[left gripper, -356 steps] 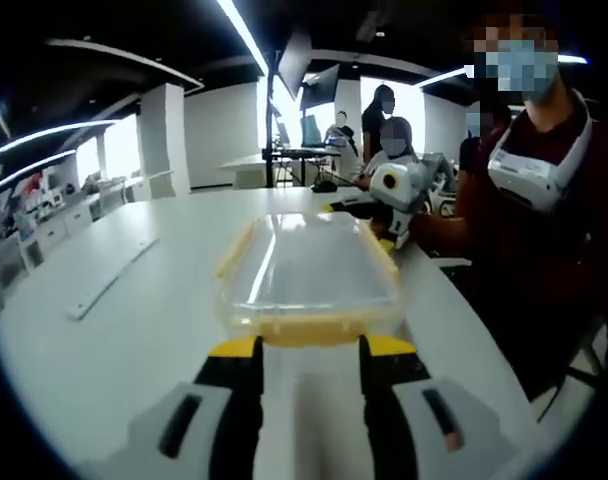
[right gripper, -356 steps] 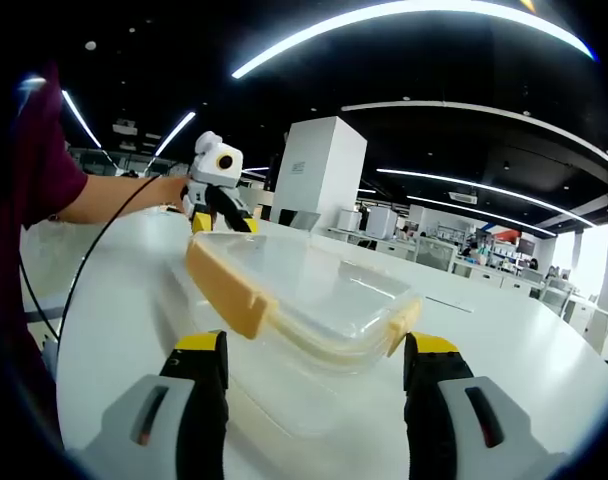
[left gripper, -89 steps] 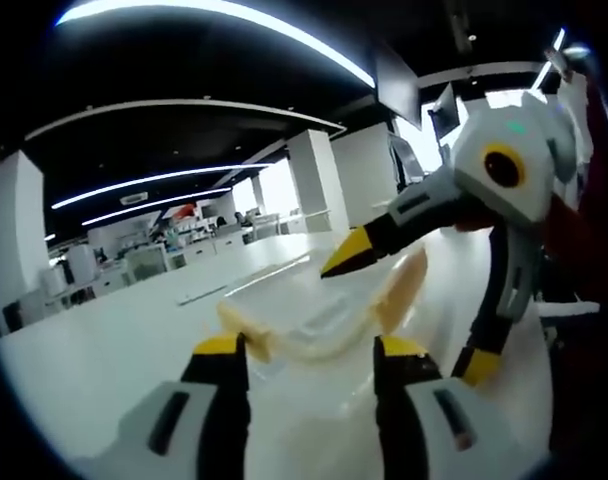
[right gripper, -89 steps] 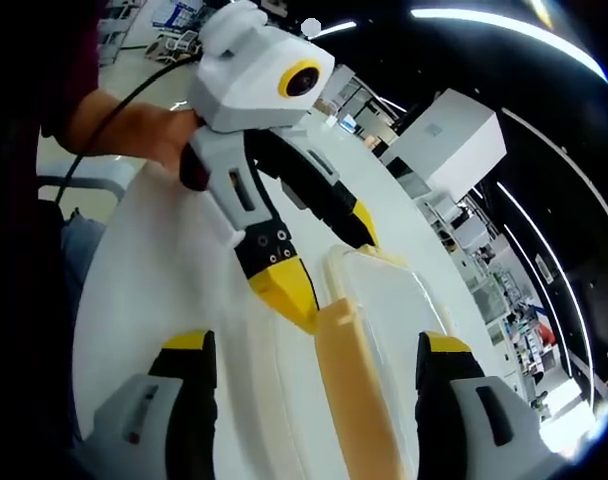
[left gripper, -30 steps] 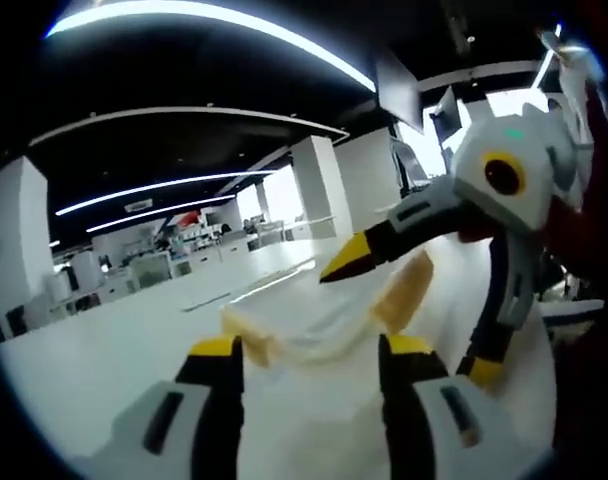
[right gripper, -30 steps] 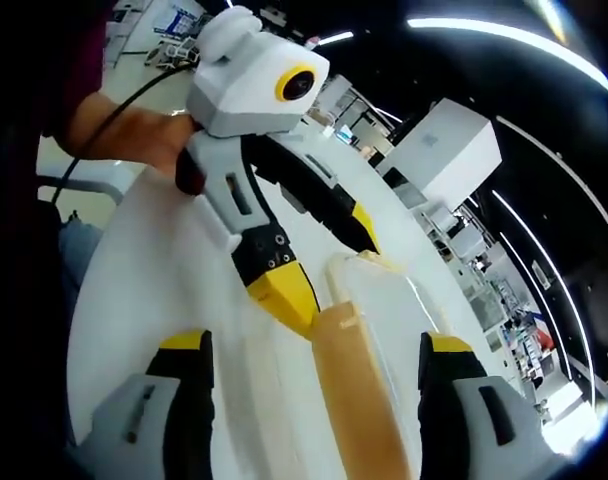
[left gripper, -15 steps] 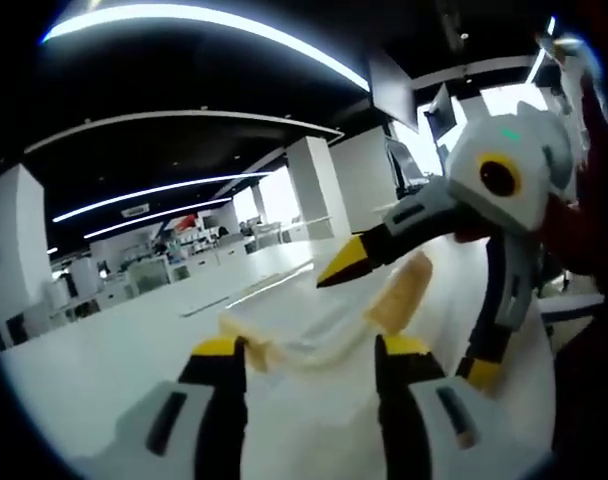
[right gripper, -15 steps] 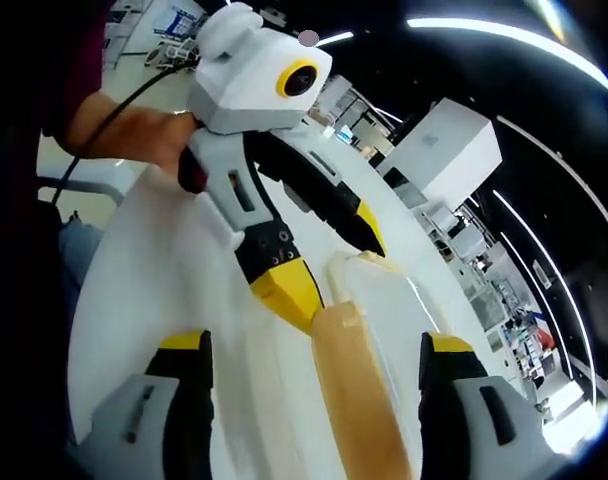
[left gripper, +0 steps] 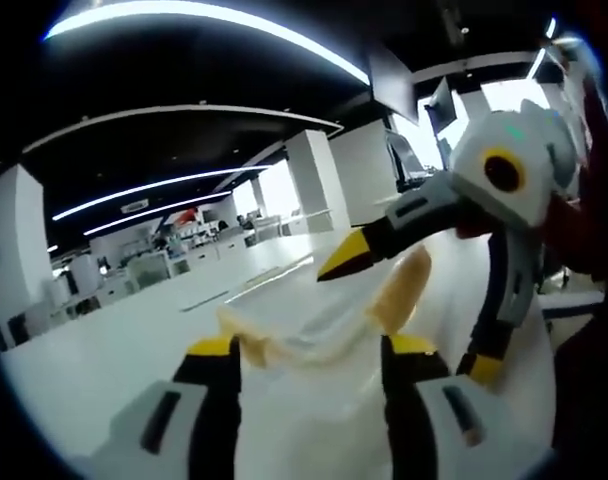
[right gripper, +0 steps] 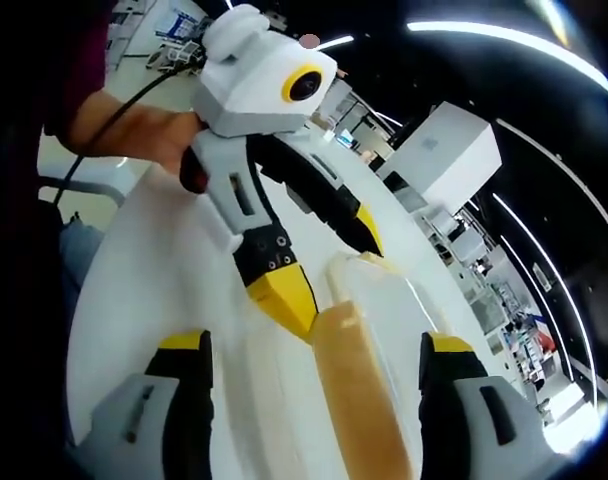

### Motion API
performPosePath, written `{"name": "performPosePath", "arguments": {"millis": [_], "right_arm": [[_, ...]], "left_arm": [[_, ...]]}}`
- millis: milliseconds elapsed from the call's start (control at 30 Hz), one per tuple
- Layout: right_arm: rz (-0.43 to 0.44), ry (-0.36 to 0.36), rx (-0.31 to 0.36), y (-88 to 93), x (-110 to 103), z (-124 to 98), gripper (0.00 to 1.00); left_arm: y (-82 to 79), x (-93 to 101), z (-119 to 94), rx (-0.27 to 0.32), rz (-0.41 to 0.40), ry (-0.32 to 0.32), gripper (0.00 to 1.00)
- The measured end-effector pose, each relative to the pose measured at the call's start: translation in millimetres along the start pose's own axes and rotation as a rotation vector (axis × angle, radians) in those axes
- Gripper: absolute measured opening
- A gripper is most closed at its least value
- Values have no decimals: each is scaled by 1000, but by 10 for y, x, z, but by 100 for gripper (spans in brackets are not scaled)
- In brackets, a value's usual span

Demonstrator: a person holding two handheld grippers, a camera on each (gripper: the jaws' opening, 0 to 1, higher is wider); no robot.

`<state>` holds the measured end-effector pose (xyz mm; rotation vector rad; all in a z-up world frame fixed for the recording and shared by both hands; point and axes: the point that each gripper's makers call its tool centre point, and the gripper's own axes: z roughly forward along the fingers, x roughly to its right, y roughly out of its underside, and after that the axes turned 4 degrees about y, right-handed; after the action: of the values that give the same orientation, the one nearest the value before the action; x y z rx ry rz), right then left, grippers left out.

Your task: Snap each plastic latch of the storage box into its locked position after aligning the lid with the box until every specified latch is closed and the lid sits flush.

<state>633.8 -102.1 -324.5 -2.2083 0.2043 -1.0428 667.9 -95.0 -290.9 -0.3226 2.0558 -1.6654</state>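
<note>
— Left gripper view first: what do we have, going left to right?

— We see our left gripper (left gripper: pixel 309 350) with its jaws spread apart and gripping nothing, low over the white table (left gripper: pixel 94 350). Between and just beyond them sits the clear storage box (left gripper: pixel 304 325), an amber latch (left gripper: pixel 246 345) at its near left corner and another latch (left gripper: pixel 402 290) sticking up on its right. Further right, the right gripper (left gripper: pixel 342 257) comes in, one yellow tip over the lid.

— And the right gripper view?

— At left, a hand (right gripper: pixel 134 130) holds the left gripper (right gripper: pixel 324 260). Its lower yellow tip meets the end of a long amber latch (right gripper: pixel 359 400) running along the box's edge; the other tip reaches over the lid (right gripper: pixel 394 310). Our right gripper (right gripper: pixel 309 400) also stands released, jaws wide either side of that latch, touching nothing we can make out.
</note>
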Motion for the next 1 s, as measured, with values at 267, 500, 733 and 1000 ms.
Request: {"name": "performPosePath", "arguments": {"millis": [267,500,733,1000], "right_arm": [[-1,1,-6,3,-2,-2,86],[0,3,-5,1,-1,-18,86],[-1,2,-3,-4,-1,-37,86],[-1,2,1,-16,-5,-46,86]], "left_arm": [[20,-9,-3,-12,-38,-9,55],[33,-23,34,-23,-88,-30,57],[46,-31,91,-45,-75,-30,60],[41,-23,68,-50,-84,-22,58]]}}
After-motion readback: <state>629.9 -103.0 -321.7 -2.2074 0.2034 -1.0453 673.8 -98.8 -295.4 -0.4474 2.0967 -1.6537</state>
